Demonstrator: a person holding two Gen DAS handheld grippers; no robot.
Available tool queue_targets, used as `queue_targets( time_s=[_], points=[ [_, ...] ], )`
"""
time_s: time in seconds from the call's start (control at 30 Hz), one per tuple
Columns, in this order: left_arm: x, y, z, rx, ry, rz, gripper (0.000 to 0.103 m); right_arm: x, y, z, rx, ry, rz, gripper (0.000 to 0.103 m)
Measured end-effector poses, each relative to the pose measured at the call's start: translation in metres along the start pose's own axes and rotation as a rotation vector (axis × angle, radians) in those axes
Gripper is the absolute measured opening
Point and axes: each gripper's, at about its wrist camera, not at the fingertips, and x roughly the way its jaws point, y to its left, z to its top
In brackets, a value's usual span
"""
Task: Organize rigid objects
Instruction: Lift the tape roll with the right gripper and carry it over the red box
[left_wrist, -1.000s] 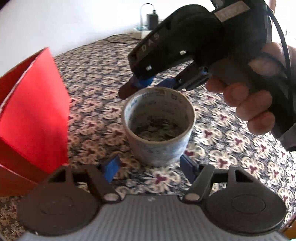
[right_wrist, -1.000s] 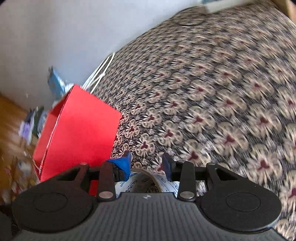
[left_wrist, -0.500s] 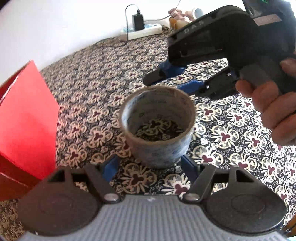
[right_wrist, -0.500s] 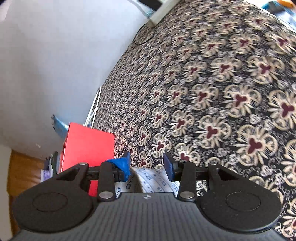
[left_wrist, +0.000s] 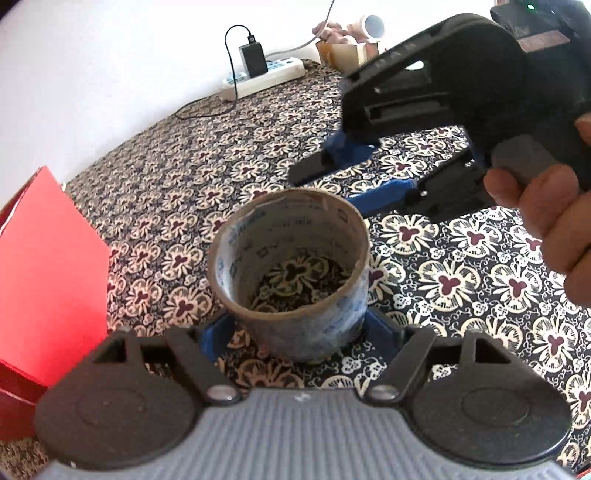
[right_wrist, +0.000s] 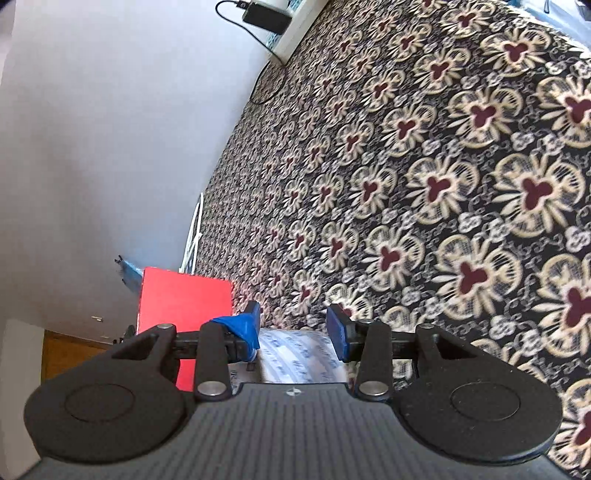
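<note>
A cardboard tape roll (left_wrist: 291, 273) with blue print stands upright on the flowered cloth, hollow side up. My left gripper (left_wrist: 293, 330) is open, its blue pads on either side of the roll's base. My right gripper (left_wrist: 354, 181) hangs above and behind the roll, open and empty, held by a hand (left_wrist: 550, 218). In the right wrist view my right gripper (right_wrist: 293, 328) is open above the cloth, with the roll (right_wrist: 295, 356) just under its fingers. A red box (left_wrist: 44, 273) stands to the left; it also shows in the right wrist view (right_wrist: 181, 306).
A white power strip (left_wrist: 264, 77) with a black charger (left_wrist: 253, 59) and cable lies at the far edge by the wall. Small items (left_wrist: 351, 44) sit at the back right. The flowered cloth (right_wrist: 443, 184) covers the whole surface.
My right gripper has lifted away from the roll's rim, back and to the right. My left gripper has moved in closer, so its pads flank the roll's base.
</note>
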Motion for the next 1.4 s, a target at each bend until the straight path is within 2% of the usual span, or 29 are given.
queue_targets(
  time_s=[0.1,0.13,0.17,0.3,0.5,0.6,0.7,0.97,1.17,1.4],
  points=[
    [0.004,0.003,0.002,0.004,-0.009,0.005,0.08,-0.002,-0.01,0.003,0.031,0.018,0.011,0.024],
    [0.005,0.003,0.002,0.009,-0.015,0.008,0.082,0.0,-0.011,0.002,0.027,0.022,-0.005,0.024],
    [0.007,0.003,0.003,0.016,-0.02,0.014,0.085,0.001,-0.013,0.002,0.016,0.024,-0.023,0.02],
    [0.012,0.003,0.006,0.036,-0.035,0.038,0.088,0.001,-0.012,-0.003,-0.028,0.02,-0.033,0.022],
    [0.009,0.005,0.004,0.024,-0.041,0.037,0.088,0.001,-0.011,-0.005,-0.037,0.039,-0.008,0.023],
    [0.002,0.003,0.001,0.029,-0.044,0.014,0.087,0.003,-0.004,-0.012,-0.034,0.049,0.021,0.023],
    [-0.008,-0.003,-0.003,0.033,-0.047,-0.011,0.086,0.005,0.008,-0.023,-0.073,0.053,0.002,0.023],
    [-0.028,-0.007,-0.016,0.033,-0.043,-0.005,0.085,0.013,0.022,-0.045,-0.049,0.06,0.048,0.024],
    [-0.054,0.005,-0.01,0.001,-0.102,0.03,0.085,0.023,0.057,-0.046,-0.056,0.038,0.124,0.024],
    [-0.093,0.038,0.005,-0.025,-0.219,0.099,0.084,0.034,0.13,-0.039,-0.153,-0.005,0.21,0.024]
  ],
)
